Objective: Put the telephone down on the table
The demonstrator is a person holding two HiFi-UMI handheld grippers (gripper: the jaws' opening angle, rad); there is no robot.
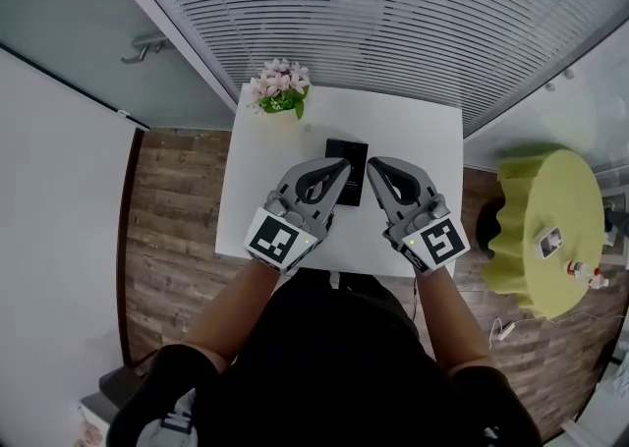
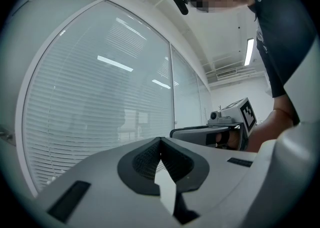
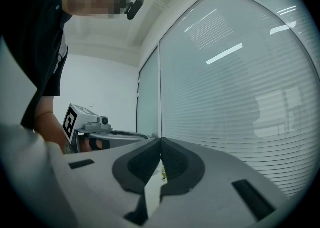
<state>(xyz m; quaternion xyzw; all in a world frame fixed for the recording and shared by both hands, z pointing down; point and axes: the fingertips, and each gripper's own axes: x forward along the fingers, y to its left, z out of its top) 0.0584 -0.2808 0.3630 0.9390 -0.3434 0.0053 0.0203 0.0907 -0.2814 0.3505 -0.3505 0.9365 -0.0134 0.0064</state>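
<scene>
In the head view a black telephone (image 1: 347, 154) lies flat on the white table (image 1: 413, 131), just beyond my hands. My left gripper (image 1: 343, 171) is shut with nothing in it, and its tip overlaps the telephone's left side. My right gripper (image 1: 374, 166) is also shut and holds nothing, its tip close to the telephone's right edge. In the left gripper view the left gripper (image 2: 160, 140) shows its pads pressed together, with the right gripper (image 2: 220, 132) level beside it. The right gripper view shows the right gripper (image 3: 160, 140) with pads meeting, and the left gripper (image 3: 102, 134) alongside. The telephone appears in neither gripper view.
A small pot of pink flowers (image 1: 280, 88) stands at the table's far left corner. A glass wall with blinds (image 1: 393, 13) runs behind the table. A yellow-green round table (image 1: 545, 229) with small items stands to the right on the wooden floor (image 1: 177, 209).
</scene>
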